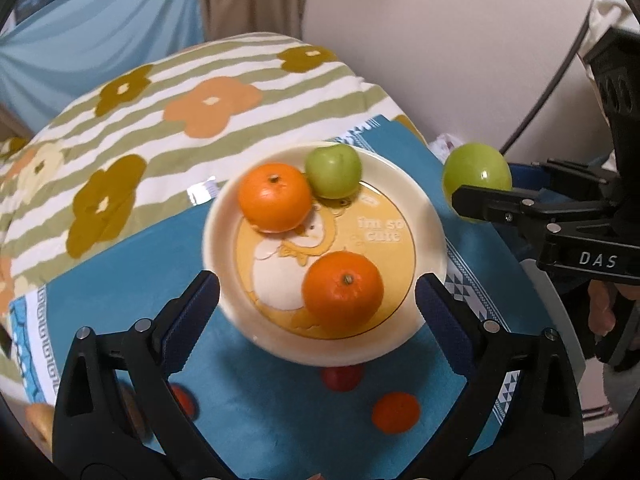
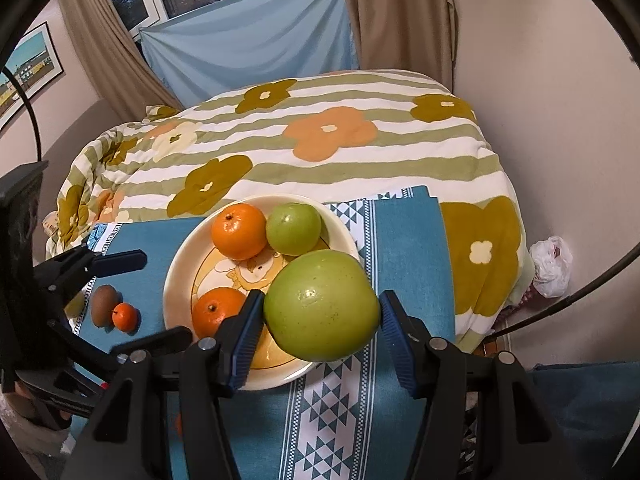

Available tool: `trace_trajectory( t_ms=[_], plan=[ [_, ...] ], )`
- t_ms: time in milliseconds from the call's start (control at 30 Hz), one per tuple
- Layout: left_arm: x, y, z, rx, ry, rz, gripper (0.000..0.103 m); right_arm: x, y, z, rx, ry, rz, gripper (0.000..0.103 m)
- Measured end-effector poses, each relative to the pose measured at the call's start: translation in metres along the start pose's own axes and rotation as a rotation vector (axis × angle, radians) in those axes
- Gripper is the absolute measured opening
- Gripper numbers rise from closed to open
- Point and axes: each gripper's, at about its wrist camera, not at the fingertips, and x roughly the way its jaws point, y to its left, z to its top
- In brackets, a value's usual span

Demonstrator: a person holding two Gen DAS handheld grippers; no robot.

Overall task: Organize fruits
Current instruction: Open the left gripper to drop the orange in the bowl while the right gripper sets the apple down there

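A cream plate [image 1: 424,216] [image 2: 176,276] with a yellow cartoon centre holds two oranges [image 1: 275,197] [image 1: 342,291] and a green apple [image 1: 334,171] [image 2: 294,229]. My right gripper [image 2: 322,310] is shut on a second green apple [image 2: 322,306] and holds it above the plate's right rim; it also shows in the left wrist view [image 1: 478,178]. My left gripper [image 1: 318,304] is open and empty, its jaws wide apart just above the plate's near edge.
The plate sits on a blue cloth [image 2: 412,248] over a flowered blanket [image 2: 328,136]. Loose on the cloth lie a small orange [image 1: 396,413] [image 2: 125,317], a red fruit [image 1: 342,378], and a kiwi [image 2: 103,305]. A white plastic bag [image 2: 551,261] lies by the wall.
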Motion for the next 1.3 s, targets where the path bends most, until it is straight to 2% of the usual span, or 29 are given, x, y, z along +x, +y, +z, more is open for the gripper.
trace_trajectory(
  t_ms=[500,867,900,933,1000,1300],
  plan=[
    [-0.02,0.042,-0.031,-0.132,0.002,0.116,0.103,0.054,0.016,0.001,-0.056,0.11,0.053,0.054],
    [-0.017,0.056,-0.049,-0.193,0.021,0.121,0.103,0.07,0.02,0.001,-0.11,0.137,0.057,0.055],
    [-0.018,0.056,-0.049,-0.193,0.019,0.123,0.103,0.067,0.02,0.001,-0.104,0.118,0.066,0.066],
    [-0.019,0.056,-0.05,-0.194,0.017,0.125,0.103,0.065,0.019,0.002,-0.098,0.102,0.072,0.087],
    [-0.022,0.055,-0.051,-0.198,0.014,0.127,0.103,0.058,0.018,0.003,-0.09,0.075,0.084,0.103],
    [-0.039,0.046,-0.053,-0.195,-0.012,0.132,0.103,0.03,0.014,0.0,-0.058,0.047,0.073,0.103]
  ],
)
